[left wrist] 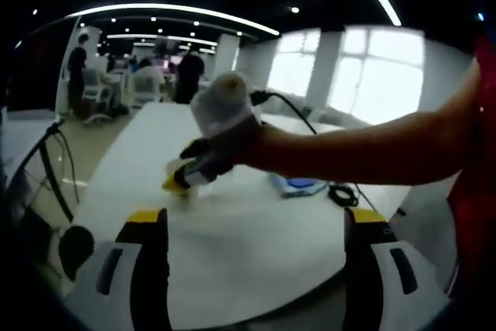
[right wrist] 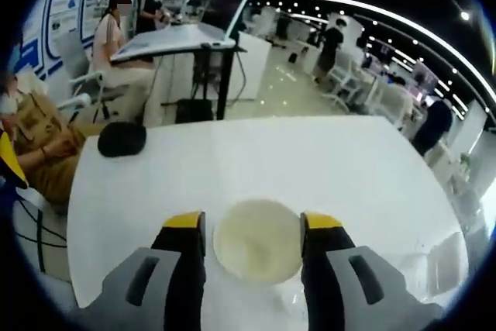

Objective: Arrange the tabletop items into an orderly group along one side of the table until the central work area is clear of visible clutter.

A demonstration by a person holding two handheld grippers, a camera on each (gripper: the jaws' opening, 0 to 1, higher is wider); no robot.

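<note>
A pale cream round cup point(right wrist: 257, 249) stands on the white table point(right wrist: 310, 160), seen from above. My right gripper point(right wrist: 254, 224) has its yellow-tipped jaws pressed against the cup's two sides. In the left gripper view that same right gripper point(left wrist: 184, 178) comes in from the right, held by a gloved hand point(left wrist: 225, 118), its tips down at the tabletop with the pale cup point(left wrist: 188, 194) under them. My left gripper point(left wrist: 256, 219) hovers over the near part of the table point(left wrist: 248, 246), jaws wide apart with nothing between them.
A blue flat item point(left wrist: 298, 185) and a coiled black cable point(left wrist: 341, 194) lie past the person's arm. A black rounded object point(right wrist: 122, 139) sits at a table corner, seen also as the black object point(left wrist: 74, 246). Seated and standing people, desks and chairs surround the table.
</note>
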